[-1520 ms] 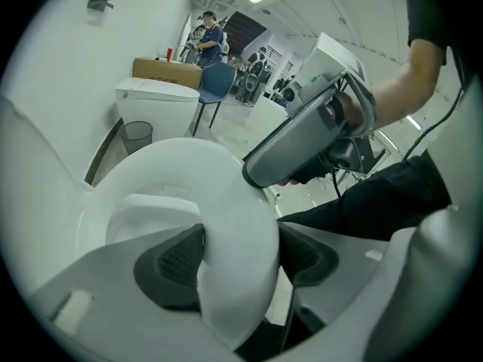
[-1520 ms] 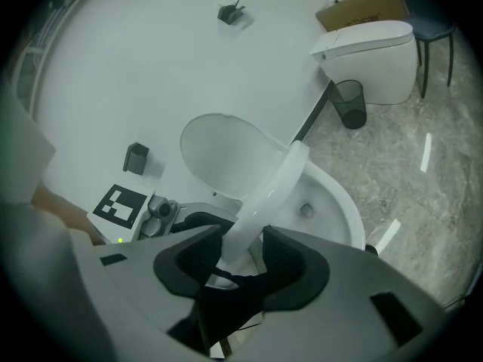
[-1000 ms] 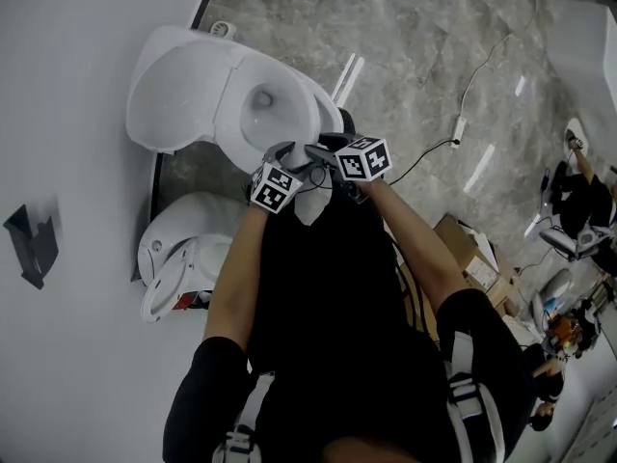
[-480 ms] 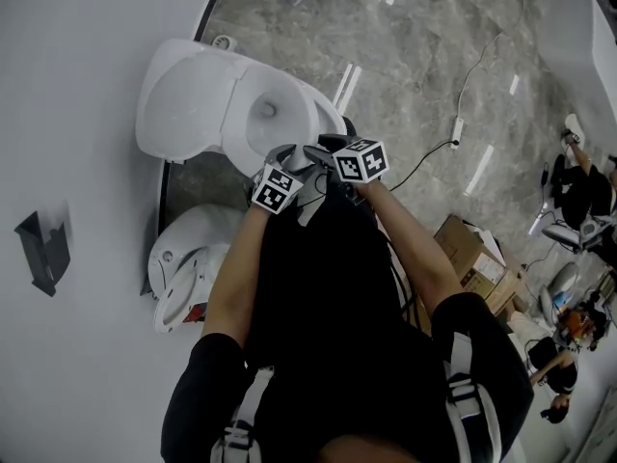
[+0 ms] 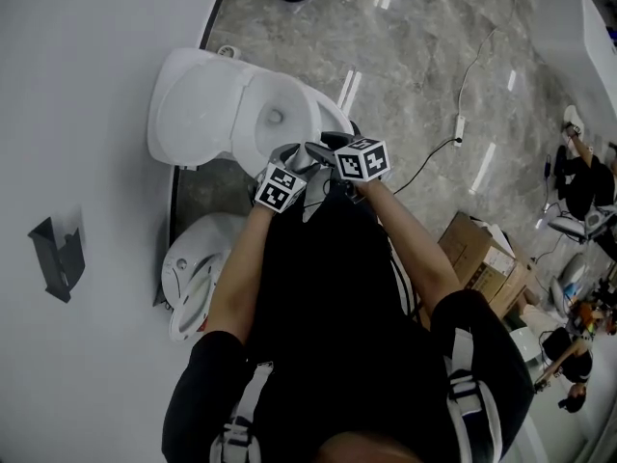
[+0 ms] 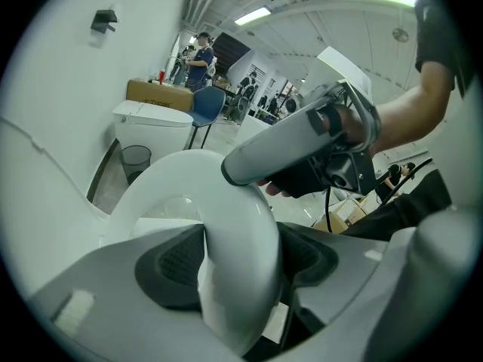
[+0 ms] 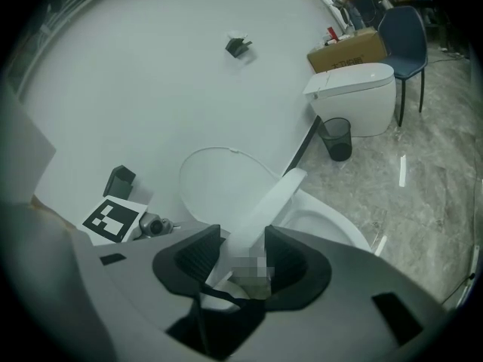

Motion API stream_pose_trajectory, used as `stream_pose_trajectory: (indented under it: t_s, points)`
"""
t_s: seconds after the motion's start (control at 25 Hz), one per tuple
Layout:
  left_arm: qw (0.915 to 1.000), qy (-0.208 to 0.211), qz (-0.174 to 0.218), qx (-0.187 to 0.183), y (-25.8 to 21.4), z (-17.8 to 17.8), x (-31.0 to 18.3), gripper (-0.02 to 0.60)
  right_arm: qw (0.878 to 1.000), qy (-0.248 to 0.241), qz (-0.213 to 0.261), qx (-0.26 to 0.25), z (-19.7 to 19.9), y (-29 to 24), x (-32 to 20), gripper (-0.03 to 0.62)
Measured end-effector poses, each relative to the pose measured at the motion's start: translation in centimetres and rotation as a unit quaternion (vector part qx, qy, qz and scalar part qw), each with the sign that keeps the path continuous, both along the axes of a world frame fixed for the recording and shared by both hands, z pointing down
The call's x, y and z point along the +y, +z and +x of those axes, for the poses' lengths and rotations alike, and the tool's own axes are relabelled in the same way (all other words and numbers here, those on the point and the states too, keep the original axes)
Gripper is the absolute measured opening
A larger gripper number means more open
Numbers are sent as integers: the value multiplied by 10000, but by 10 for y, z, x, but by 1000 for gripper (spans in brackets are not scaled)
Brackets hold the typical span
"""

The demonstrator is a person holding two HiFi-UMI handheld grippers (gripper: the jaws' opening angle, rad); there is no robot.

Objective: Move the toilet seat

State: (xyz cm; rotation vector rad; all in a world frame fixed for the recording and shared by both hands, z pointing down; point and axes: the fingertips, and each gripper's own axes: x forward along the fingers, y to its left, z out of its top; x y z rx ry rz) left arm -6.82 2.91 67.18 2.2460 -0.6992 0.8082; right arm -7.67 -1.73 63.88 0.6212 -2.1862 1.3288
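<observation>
White toilet (image 5: 198, 104) set against wall (image 5: 77, 114), lid (image 7: 215, 183) raised. Toilet seat (image 7: 264, 202) tilted up off bowl (image 7: 328, 225), held at front edge. Left gripper (image 6: 238, 259) clamped on seat rim; right gripper (image 7: 243, 255) clamped just beside it.

No words, numbers or brand names can be read anywhere. The only printed signs are black-and-white square patterns with no letters: on the cube (image 5: 278, 187) of the left gripper (image 5: 286, 154) and the cube (image 5: 363, 158) of the right gripper (image 5: 323, 150).
</observation>
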Motion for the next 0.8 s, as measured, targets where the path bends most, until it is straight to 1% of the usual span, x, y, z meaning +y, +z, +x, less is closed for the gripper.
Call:
stream_pose_trajectory:
  t_s: [0.48, 0.68, 0.8]
  points:
    - [9996, 125, 215, 122, -15, -21, -3, 281, 9986, 417, 280, 154, -20, -12, -8, 184]
    - [9992, 49, 210, 334, -24, -34, -7, 276, 9975, 555, 420, 83, -33, -21, -14, 184]
    - [9988, 17, 282, 391, -31, -42, -10, 273, 9971, 585, 485, 37, -41, -27, -17, 184]
